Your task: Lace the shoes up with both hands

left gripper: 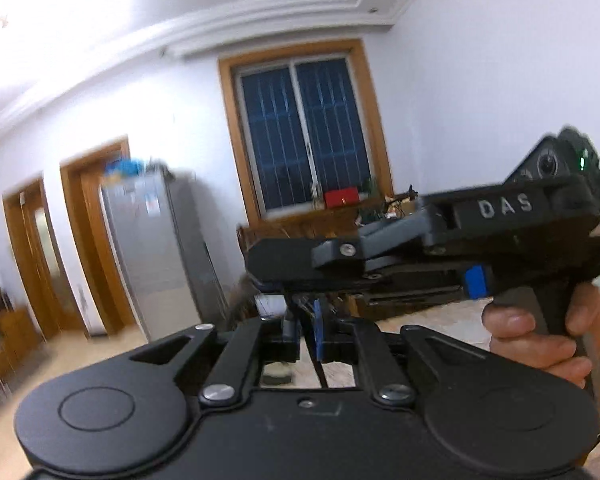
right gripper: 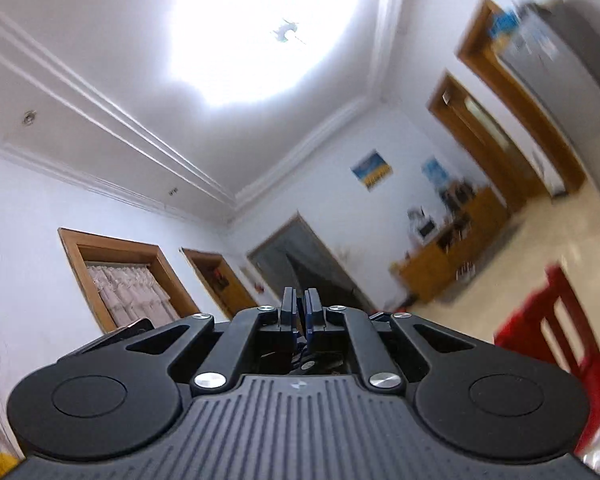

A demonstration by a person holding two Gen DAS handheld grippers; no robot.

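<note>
Shoes unseen; left gripper [left gripper: 306, 320], right gripper [right gripper: 300, 312] closed, raised.

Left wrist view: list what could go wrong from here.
1. The right gripper crosses just ahead of the left gripper, both shut; they could knock together.
2. No shoe shows in either view, since both cameras look out across the room, so any pull on a lace would likely go unwatched.

You have 1 thin dark lace [left gripper: 320, 372] in the left wrist view, a taut strand. It runs down and slightly right from between the closed blue pads of your left gripper [left gripper: 306, 326], near you at bottom centre. Its lower end is hidden behind the gripper body.
</note>
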